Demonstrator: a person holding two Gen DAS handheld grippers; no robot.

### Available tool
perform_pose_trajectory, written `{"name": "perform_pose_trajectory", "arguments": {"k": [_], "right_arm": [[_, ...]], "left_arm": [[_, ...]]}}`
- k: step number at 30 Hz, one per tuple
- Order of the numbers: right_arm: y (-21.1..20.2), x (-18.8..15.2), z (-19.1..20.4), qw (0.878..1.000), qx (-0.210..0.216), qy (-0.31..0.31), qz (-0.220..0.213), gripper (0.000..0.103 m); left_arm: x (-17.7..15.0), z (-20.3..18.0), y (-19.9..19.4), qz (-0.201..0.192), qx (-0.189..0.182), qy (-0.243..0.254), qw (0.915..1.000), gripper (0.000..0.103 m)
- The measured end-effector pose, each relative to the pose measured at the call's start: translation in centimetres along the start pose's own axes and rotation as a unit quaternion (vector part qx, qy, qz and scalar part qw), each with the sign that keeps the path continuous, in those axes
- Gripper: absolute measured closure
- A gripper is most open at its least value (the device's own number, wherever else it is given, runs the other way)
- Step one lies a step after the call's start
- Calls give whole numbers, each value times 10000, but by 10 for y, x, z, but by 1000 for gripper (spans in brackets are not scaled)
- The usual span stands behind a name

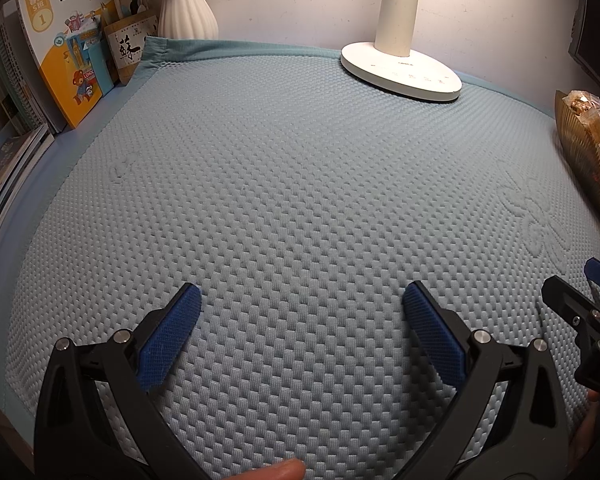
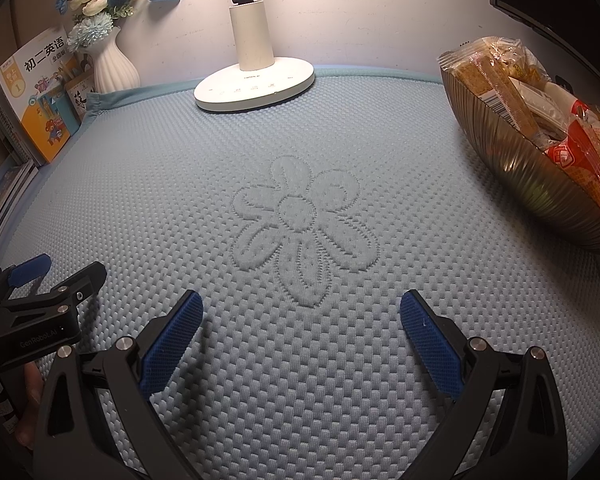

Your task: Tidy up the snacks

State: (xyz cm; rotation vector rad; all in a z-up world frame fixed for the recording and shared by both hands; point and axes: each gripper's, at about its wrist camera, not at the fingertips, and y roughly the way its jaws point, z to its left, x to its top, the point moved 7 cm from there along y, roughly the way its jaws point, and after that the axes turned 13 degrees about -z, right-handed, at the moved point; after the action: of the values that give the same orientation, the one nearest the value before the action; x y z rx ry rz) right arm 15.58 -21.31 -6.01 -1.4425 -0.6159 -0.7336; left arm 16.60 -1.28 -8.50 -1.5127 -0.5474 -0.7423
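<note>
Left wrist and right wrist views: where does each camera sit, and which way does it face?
Left wrist: on the left gripper, low over the blue mat, facing the lamp base and books; its open fingers, a fingertip and the right gripper show.
Right wrist: on the right gripper, facing the lamp base, snack bowl at right; left gripper at left.
Shared: mat, lamp, vase, books, bowl.

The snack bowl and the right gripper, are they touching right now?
Apart. The right wrist view shows the right gripper open over bare blue mat, with a clear stretch of mat between its fingertips and the snack bowl at the far right.
</note>
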Motion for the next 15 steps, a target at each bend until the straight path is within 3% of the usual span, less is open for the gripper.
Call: {"name": "perform_pose_trajectory", "arguments": {"k": [15], "right_arm": [[0,1,0,10000,5,16,1,5]], "left_arm": [[0,0,0,2,2,5,10000,3]]}}
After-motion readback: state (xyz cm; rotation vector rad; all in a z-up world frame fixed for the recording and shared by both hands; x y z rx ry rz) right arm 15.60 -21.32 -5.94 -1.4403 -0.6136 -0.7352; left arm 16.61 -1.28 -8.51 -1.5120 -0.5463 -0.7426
